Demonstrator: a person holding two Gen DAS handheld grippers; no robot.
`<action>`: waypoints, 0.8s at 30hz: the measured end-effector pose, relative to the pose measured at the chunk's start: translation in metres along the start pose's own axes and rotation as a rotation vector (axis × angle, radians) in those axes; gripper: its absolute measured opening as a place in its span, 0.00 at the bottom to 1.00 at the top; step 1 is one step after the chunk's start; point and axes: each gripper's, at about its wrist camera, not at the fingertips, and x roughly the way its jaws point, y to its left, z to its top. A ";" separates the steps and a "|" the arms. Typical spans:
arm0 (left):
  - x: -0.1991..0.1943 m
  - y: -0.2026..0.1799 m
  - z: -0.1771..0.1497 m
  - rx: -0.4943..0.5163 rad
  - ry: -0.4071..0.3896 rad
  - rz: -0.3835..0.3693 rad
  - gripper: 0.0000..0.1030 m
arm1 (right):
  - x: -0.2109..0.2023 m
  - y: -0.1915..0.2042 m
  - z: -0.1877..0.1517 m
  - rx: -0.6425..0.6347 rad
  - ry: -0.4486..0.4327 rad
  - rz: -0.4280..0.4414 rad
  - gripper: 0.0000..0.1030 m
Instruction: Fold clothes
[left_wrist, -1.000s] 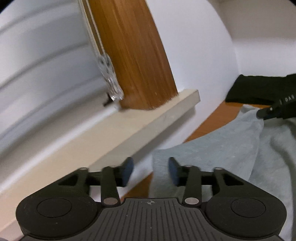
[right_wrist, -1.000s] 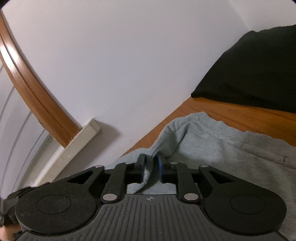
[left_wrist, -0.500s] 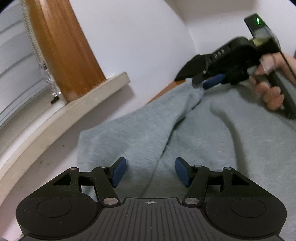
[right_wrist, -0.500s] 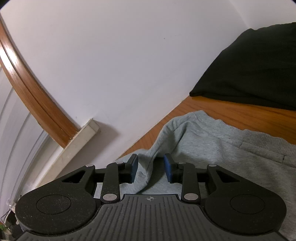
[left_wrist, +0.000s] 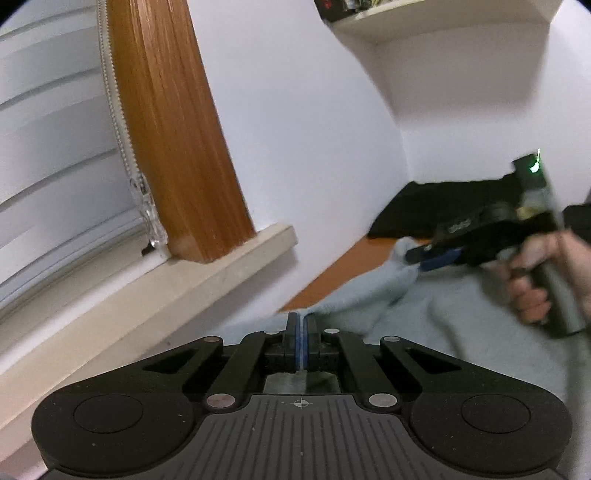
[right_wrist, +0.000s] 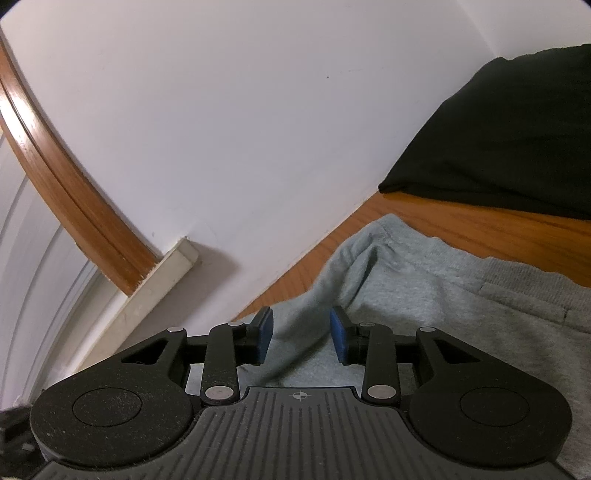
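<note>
A light grey sweat garment (right_wrist: 424, 280) lies on a wooden table (right_wrist: 461, 225) against a white wall. My left gripper (left_wrist: 302, 325) is shut on the garment's edge (left_wrist: 461, 325) near the wall. My right gripper (right_wrist: 301, 332) is open, its blue pads (right_wrist: 264, 334) on either side of a raised fold of the grey cloth. In the left wrist view the right gripper (left_wrist: 436, 258) shows blurred at the right, held by a hand over the cloth.
A folded black garment (right_wrist: 509, 136) lies on the table at the back right, also seen in the left wrist view (left_wrist: 436, 206). A wooden window frame (left_wrist: 173, 147) and pale sill (left_wrist: 166, 291) stand at the left. A shelf (left_wrist: 424, 14) hangs high on the wall.
My left gripper went from open over the cloth to shut on its edge. My right gripper opened, releasing the fold that it was pinching.
</note>
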 end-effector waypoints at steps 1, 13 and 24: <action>0.002 -0.007 -0.004 0.035 0.042 -0.035 0.08 | 0.000 0.000 0.000 0.000 -0.001 0.000 0.34; -0.067 0.055 -0.074 0.034 0.147 0.107 0.55 | 0.000 -0.001 0.001 0.004 -0.001 0.000 0.35; -0.150 0.099 -0.141 -0.013 0.259 0.237 0.68 | -0.001 -0.002 0.001 0.003 -0.002 0.001 0.41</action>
